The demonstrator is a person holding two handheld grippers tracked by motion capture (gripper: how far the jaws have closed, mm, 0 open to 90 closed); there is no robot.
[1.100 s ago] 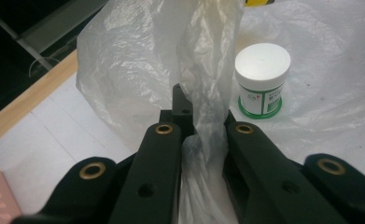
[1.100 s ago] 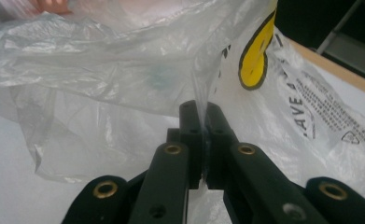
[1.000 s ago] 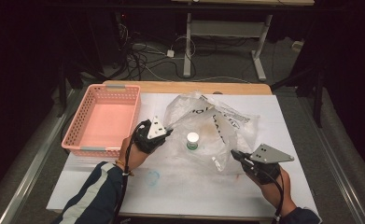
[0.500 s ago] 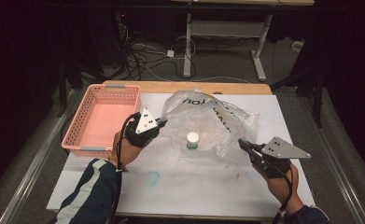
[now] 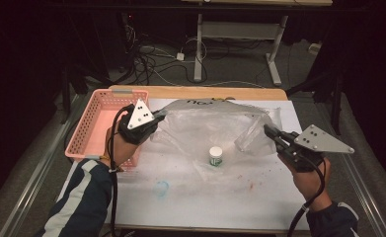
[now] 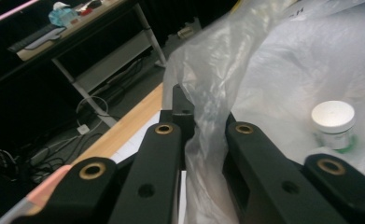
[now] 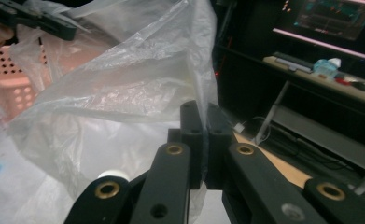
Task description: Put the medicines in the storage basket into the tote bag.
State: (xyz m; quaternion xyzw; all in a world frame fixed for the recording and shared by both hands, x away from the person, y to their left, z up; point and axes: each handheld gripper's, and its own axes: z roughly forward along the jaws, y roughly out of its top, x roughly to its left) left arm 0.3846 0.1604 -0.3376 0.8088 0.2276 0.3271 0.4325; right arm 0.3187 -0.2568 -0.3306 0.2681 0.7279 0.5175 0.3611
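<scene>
A clear plastic bag (image 5: 210, 126) hangs stretched between my two grippers above the white table mat (image 5: 220, 197). My left gripper (image 5: 160, 114) is shut on the bag's left edge, and in the left gripper view the film (image 6: 273, 70) is pinched between the jaws of that gripper (image 6: 192, 112). At the bag's right corner my right gripper (image 5: 268, 129) is shut on the plastic (image 7: 138, 79), which runs down between its tips (image 7: 201, 116). A small white jar (image 5: 215, 155) with a green label stands upright on the mat below the bag's middle; through the film it appears as a white jar (image 6: 333, 122).
A pink plastic basket (image 5: 89, 131) sits at the table's left, just behind my left hand. A faint blue ring mark (image 5: 161, 188) lies on the mat near the front. Beyond the wooden far edge (image 5: 195, 92) are floor cables and a desk frame (image 5: 240, 34).
Both grippers have risen and drawn apart, lifting the bag off the mat and stretching it wide. The jar has stayed in place.
</scene>
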